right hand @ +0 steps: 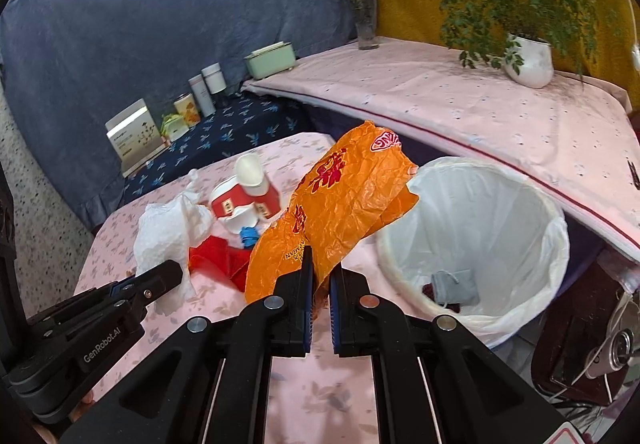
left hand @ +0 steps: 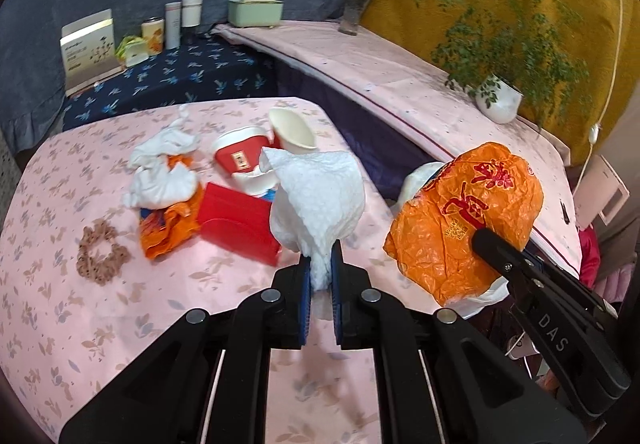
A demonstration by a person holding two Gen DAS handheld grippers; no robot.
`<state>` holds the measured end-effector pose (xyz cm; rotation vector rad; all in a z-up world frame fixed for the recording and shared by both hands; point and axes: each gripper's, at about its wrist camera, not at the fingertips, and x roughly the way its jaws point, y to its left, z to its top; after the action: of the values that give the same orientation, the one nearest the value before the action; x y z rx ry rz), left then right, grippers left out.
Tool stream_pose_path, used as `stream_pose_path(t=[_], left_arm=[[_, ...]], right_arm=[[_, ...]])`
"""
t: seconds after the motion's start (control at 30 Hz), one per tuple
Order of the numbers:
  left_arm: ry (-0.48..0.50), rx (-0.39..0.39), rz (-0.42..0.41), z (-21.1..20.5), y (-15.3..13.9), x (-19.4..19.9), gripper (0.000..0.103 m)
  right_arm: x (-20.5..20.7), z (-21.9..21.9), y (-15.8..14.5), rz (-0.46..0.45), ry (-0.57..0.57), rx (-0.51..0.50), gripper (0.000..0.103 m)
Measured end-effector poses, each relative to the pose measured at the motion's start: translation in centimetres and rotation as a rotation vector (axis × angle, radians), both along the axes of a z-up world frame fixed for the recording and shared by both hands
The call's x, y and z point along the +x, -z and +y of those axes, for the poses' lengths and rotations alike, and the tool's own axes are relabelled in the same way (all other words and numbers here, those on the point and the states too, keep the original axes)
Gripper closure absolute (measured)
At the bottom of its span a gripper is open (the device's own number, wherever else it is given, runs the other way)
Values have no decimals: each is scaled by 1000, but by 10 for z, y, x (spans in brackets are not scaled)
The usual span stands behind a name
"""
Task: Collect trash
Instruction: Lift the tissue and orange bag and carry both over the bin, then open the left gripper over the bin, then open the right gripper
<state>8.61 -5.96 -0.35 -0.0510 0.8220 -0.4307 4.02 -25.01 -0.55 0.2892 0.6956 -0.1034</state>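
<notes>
My left gripper (left hand: 320,264) is shut on a crumpled white paper towel (left hand: 320,196), held above the pink flowered table (left hand: 80,324). The right gripper (right hand: 320,276) is shut on an orange plastic bag (right hand: 340,196) with red print, lifted beside the bin. In the left wrist view the same orange bag (left hand: 460,212) hangs at the right with the right gripper (left hand: 486,240) clamped on it. The left gripper (right hand: 176,274) and its white towel (right hand: 168,228) show at the left of the right wrist view. A white-lined trash bin (right hand: 500,204) stands at the table's right edge, holding a grey pouch (right hand: 456,284).
On the table lie more white tissue (left hand: 160,172), an orange wrapper (left hand: 168,224), a red box (left hand: 236,224), red-and-white paper cups (left hand: 244,156), a white cup (left hand: 292,132) and a brown scrunchie (left hand: 100,256). A potted plant (left hand: 500,100) and a vase (left hand: 354,12) stand on the pink shelf behind.
</notes>
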Motion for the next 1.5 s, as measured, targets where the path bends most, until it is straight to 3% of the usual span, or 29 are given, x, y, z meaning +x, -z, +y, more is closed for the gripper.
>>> stream_pose_path(t=[0.5, 0.9, 0.93, 1.0, 1.1, 1.2, 1.5], left_arm=[[200, 54, -24, -110, -4, 1, 95], [340, 28, 8, -172, 6, 20, 92], [344, 22, 10, -174, 6, 22, 91], [327, 19, 9, -176, 6, 27, 71], [302, -3, -6, -173, 1, 32, 55], [289, -7, -20, -170, -3, 35, 49], [228, 14, -18, -150, 1, 43, 45]], right_arm=[[-18, -95, 6, -6, 187, 15, 96], [-17, -147, 23, 33, 297, 12, 96], [-16, -150, 24, 35, 301, 11, 96], [-14, -151, 25, 38, 306, 7, 96], [-11, -154, 25, 39, 308, 4, 96], [-6, -155, 25, 41, 306, 1, 96], [9, -148, 23, 36, 285, -3, 91]])
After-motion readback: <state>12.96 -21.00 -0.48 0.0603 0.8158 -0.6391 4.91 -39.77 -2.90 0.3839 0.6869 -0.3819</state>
